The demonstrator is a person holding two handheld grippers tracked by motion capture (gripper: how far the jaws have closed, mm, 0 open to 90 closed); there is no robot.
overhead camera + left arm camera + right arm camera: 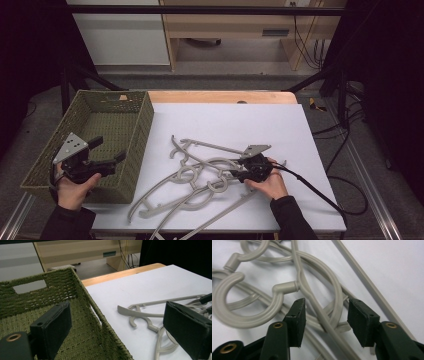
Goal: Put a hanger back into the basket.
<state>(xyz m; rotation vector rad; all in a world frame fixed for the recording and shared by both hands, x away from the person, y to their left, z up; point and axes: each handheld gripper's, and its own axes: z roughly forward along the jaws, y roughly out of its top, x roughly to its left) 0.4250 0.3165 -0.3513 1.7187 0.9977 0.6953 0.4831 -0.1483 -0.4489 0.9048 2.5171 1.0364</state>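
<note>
The high view gives the whole layout: a white worktop [280, 130], a green woven basket [141, 134] at its left edge, and a tangled heap of grey plastic hangers [200, 177] lying flat on the white surface to the right of the basket, towards the near edge. It also shows both hands, the left hand [75, 187] holding the left gripper [111, 152] above the basket's near part, the right hand [270, 184] holding the right gripper [235, 175] at the right side of the heap.

The left gripper view adds what the high view cannot resolve: the basket's woven inner wall with a cut-out handle slot [30, 286], and the nearest hanger hook [140, 320] on the worktop beyond the basket rim. The left gripper's jaws stand wide apart with nothing between them; one pad sits over the basket floor, the other over the worktop side.

The right gripper view gives the close detail of the heap: several hooks looped through one another, and a thin hanger bar [324, 317] running up between the two black pads [298, 320]. The right gripper's jaws are partly open, straddling that bar and the curved hook beside it. A visible gap remains on each side, so the pads are not pressing on the plastic. Whether the tips touch the worktop cannot be told.
</note>
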